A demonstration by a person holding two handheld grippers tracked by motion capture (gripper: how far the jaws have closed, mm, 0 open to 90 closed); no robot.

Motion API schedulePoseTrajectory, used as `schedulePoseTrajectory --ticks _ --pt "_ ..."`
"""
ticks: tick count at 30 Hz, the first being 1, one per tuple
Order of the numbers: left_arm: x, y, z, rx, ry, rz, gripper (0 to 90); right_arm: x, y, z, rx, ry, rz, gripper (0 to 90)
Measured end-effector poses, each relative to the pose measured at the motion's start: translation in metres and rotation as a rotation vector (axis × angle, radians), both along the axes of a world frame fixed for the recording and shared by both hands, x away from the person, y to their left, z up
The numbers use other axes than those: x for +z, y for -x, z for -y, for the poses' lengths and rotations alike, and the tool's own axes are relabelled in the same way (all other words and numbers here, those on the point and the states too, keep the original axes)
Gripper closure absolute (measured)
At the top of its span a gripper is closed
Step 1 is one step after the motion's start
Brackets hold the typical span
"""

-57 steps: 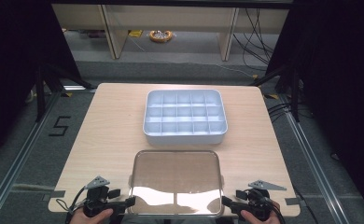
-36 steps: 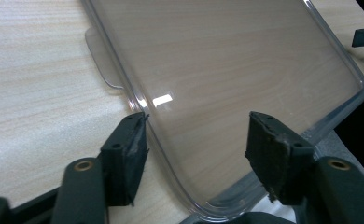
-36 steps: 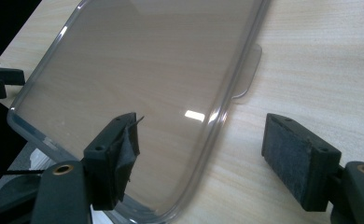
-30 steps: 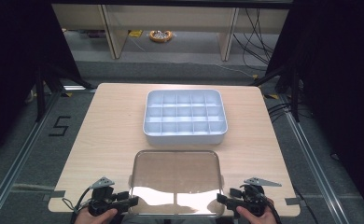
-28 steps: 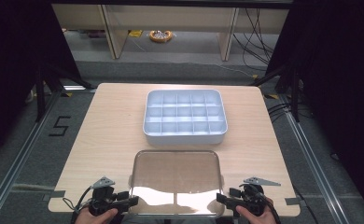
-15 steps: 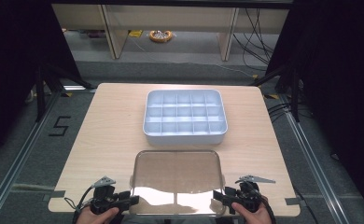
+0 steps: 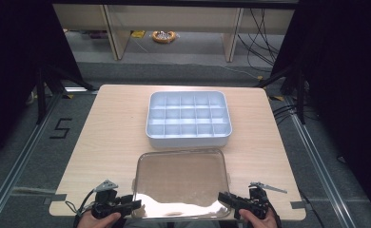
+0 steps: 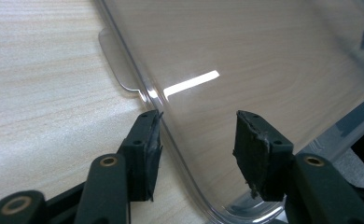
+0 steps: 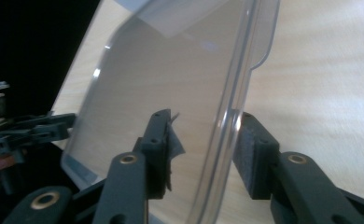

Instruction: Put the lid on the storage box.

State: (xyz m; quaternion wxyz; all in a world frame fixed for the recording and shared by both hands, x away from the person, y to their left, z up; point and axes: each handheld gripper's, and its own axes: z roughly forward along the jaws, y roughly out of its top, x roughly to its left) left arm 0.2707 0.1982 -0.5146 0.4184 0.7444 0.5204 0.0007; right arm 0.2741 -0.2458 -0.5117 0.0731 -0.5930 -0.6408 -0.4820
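High view: lying flat on the near half of the desk, the clear lid, just in front of the white compartment box and not touching it; reaching in at the lid's near left corner, the left hand-held gripper; reaching in at the near right corner, the right hand-held gripper; both pointing inward along the lid's near edge.

Left gripper view: straddling the lid's raised rim, the left hand-held gripper, having just been closing; one pad sitting right at the rim, the other standing off over the clear panel; spread, not yet pinching.

Right gripper view: straddling the rim of the lid likewise, the right hand-held gripper, having just been closing fast; rim running close to one pad, a gap showing before the other; spread for now, nothing clamped.

Judging the step: taking hold of the lid at two corners, apparently for carrying it onto the box.

Calling next for: squeezing both sides until the pads bite the rim evenly; then lifting level, both ends together, avoiding twisting the thin plastic; then moving it forward and squaring it over the box.
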Motion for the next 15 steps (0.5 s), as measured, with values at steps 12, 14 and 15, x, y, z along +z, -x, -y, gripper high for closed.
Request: schedulePoseTrajectory --ticks 12,14,15 --pt "0.000 -0.002 0.001 -0.004 0.033 -0.008 33.3 0.029 0.010 -0.002 0.148 0.076 0.269 61.3" --pt "0.000 -0.003 0.002 0.003 0.046 -0.013 30.1 0.035 0.013 -0.004 0.161 0.069 0.248 61.7" --pt "0.000 -0.004 0.001 0.013 0.053 -0.016 28.8 0.036 0.011 -0.003 0.178 0.081 0.285 61.7"
